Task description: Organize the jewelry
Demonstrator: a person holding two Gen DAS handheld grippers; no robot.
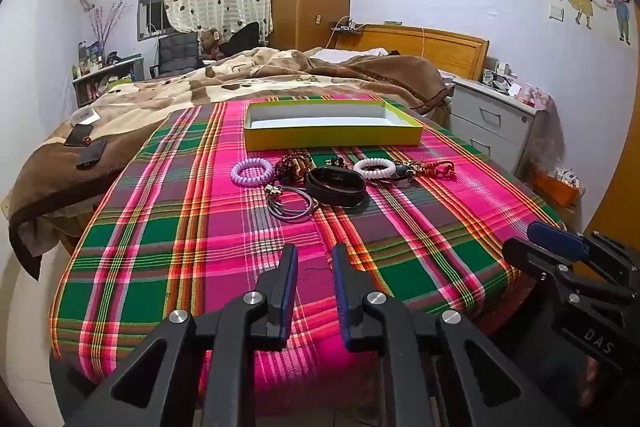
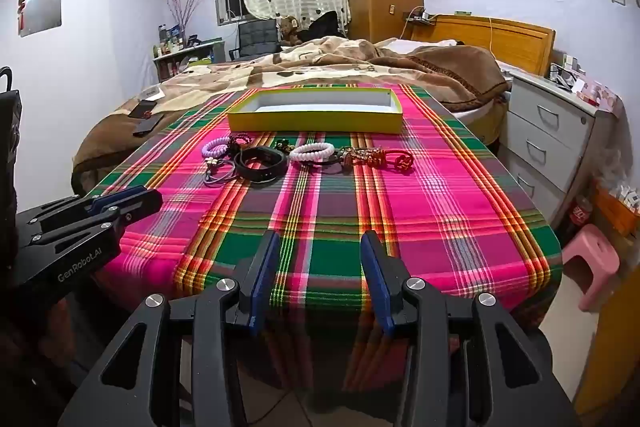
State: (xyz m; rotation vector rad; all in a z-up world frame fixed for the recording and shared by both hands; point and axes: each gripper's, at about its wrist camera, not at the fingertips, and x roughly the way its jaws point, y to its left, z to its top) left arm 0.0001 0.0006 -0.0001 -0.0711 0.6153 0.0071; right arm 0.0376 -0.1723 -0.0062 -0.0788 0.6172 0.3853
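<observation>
Both grippers hover empty: left gripper (image 1: 314,251) fingers narrow, right gripper (image 2: 318,239) wide. Mid-surface lies light, limp jewelry; the stiff black bracelet (image 1: 335,185) suits a rim pinch. Beyond, the yellow box (image 1: 332,139) stands empty.

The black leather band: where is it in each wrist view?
Left wrist: black leather band sits centre, just right of the purple coil tie.
Right wrist: black leather band sits left of centre, again right of the purple coil tie.
Shared landmark: the yellow box right behind the jewelry row.
</observation>
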